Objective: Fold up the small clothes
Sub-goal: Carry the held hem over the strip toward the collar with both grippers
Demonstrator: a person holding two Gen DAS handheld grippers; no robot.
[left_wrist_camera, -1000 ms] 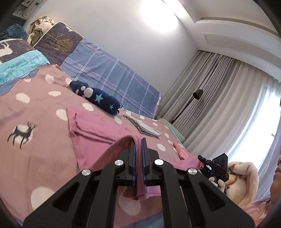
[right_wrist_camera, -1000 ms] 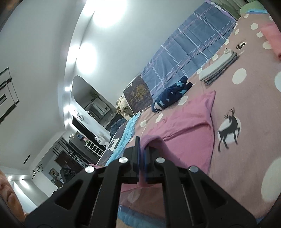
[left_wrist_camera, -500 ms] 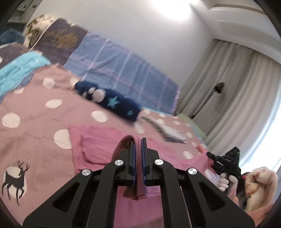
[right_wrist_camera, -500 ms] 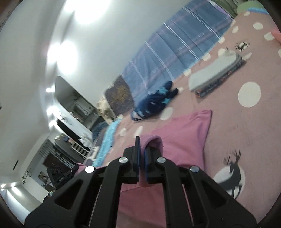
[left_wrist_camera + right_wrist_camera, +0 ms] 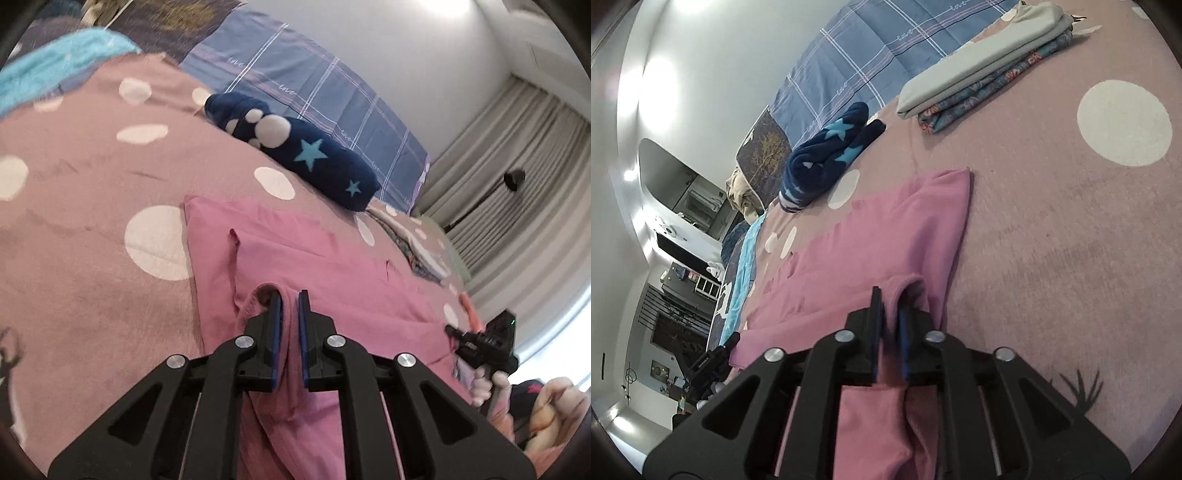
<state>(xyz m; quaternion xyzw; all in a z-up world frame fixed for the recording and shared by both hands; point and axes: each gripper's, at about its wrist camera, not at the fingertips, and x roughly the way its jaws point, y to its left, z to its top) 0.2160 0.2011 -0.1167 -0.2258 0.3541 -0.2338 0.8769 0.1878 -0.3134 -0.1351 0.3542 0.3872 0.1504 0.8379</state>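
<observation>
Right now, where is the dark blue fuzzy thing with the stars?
The dark blue starry fleece bundle lies on the dotted bedspread, beyond the pink garment, before the blue plaid pillow.

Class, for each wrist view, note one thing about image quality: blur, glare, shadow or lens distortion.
Left wrist view: fisheye bends the curtains, the navy star roll is motion-smeared, and the window corner is blown out. Right wrist view: glare patches on the wall; the folded stack stays fairly sharp, with a dark vignette ring.
</observation>
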